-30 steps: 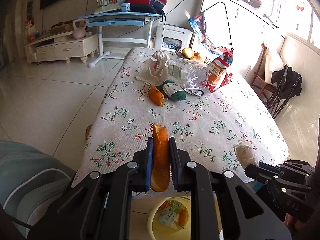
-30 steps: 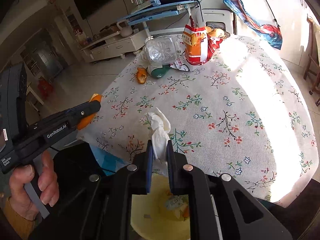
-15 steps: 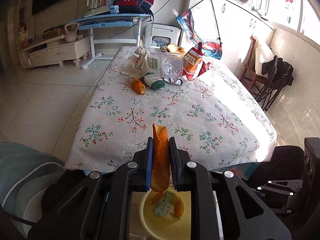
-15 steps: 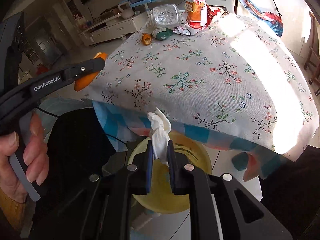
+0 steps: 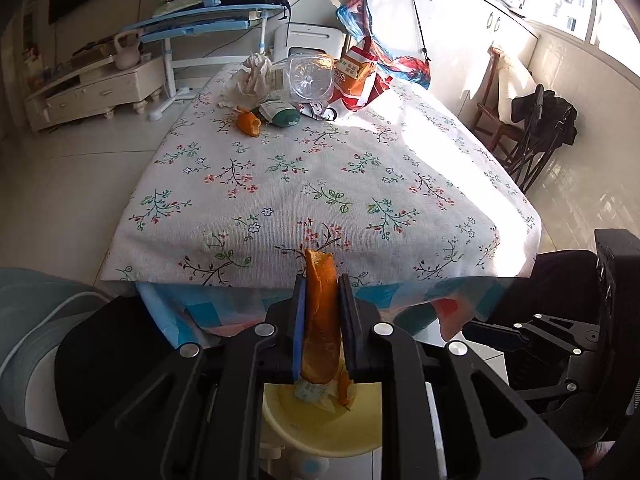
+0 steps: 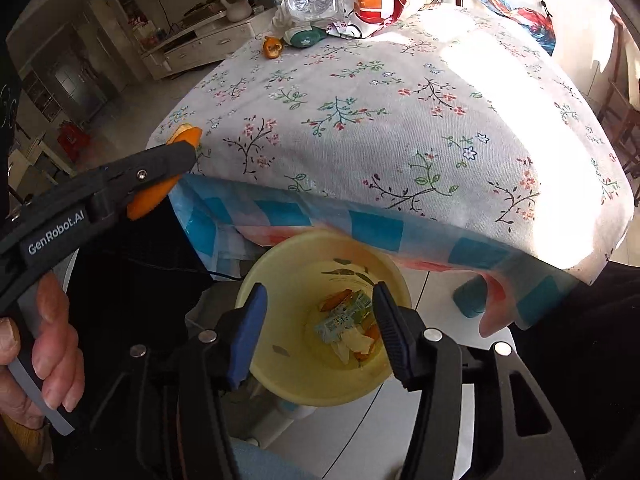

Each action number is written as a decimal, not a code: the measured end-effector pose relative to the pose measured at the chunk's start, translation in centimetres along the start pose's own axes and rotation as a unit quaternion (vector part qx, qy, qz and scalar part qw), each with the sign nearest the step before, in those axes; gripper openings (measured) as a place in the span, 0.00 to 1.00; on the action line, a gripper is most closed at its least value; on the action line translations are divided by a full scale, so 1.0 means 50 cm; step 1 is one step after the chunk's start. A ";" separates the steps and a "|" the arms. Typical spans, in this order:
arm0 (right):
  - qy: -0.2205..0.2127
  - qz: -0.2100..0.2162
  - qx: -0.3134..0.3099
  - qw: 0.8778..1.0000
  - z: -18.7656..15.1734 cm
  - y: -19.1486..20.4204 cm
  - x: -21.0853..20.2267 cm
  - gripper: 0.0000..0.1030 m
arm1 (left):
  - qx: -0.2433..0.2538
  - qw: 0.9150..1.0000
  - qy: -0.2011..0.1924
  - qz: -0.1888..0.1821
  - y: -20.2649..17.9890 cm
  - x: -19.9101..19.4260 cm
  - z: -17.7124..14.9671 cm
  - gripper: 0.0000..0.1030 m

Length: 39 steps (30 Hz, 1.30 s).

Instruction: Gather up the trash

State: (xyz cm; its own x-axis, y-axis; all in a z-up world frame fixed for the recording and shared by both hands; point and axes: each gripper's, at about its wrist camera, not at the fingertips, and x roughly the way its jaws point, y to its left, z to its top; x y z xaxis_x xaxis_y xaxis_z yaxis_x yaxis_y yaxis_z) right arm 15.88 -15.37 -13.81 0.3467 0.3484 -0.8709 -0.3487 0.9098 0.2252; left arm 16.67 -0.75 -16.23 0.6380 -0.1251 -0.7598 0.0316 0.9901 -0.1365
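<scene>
Below the near edge of the table (image 5: 320,184), your right gripper (image 6: 320,320) hangs with its jaws spread wide and nothing between them, right over the yellow bin (image 6: 296,384) where scraps already lie. Your left gripper (image 5: 322,320) is clenched on an orange peel (image 5: 320,312), held above that bin (image 5: 320,428). At the table's far end sit another peel (image 5: 249,123), a plastic bottle (image 5: 310,80) and a snack bag (image 5: 356,76), close together.

Orange peel (image 5: 320,316) upright at lower centre, pinched. Yellow bin (image 6: 296,364) below at bottom centre, holding scraps (image 6: 348,328).
</scene>
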 end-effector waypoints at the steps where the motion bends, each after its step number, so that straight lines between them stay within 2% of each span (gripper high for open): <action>1: -0.006 -0.004 0.003 1.000 0.001 -0.004 -0.005 0.59 | 0.002 1.000 0.003 -0.001 -0.003 0.000 -0.004 0.15; 6: -0.035 -0.012 0.022 0.999 0.004 -0.023 -0.027 0.64 | 0.018 0.999 0.031 -0.006 -0.023 0.012 -0.024 0.17; 8: -0.046 -0.014 0.028 0.998 0.004 -0.030 -0.038 0.65 | 0.024 0.999 0.046 -0.010 -0.029 0.020 -0.032 0.27; 11: -0.058 -0.016 0.036 0.998 0.004 -0.038 -0.048 0.66 | 0.027 0.999 0.041 -0.002 -0.033 0.014 -0.037 0.38; 20: -0.074 -0.013 0.039 0.996 0.003 -0.039 -0.060 0.68 | 0.028 0.999 0.013 0.019 -0.026 -0.015 -0.021 0.47; 29: -0.095 -0.019 0.034 0.995 0.007 -0.038 -0.066 0.69 | -0.005 0.999 -0.012 0.039 0.016 -0.020 0.015 0.51; 39: -0.105 -0.024 0.010 0.994 0.026 -0.020 -0.056 0.69 | -0.036 0.997 -0.037 0.063 0.068 -0.004 0.085 0.55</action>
State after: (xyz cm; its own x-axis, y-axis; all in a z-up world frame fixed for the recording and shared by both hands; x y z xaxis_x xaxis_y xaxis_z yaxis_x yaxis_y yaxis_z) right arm 16.40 -16.96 -11.04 0.5377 0.3420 -0.7706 -0.3101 0.9302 0.1964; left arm 19.93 2.89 -13.82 0.6881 0.0079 -0.7256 -0.1069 0.9901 -0.0905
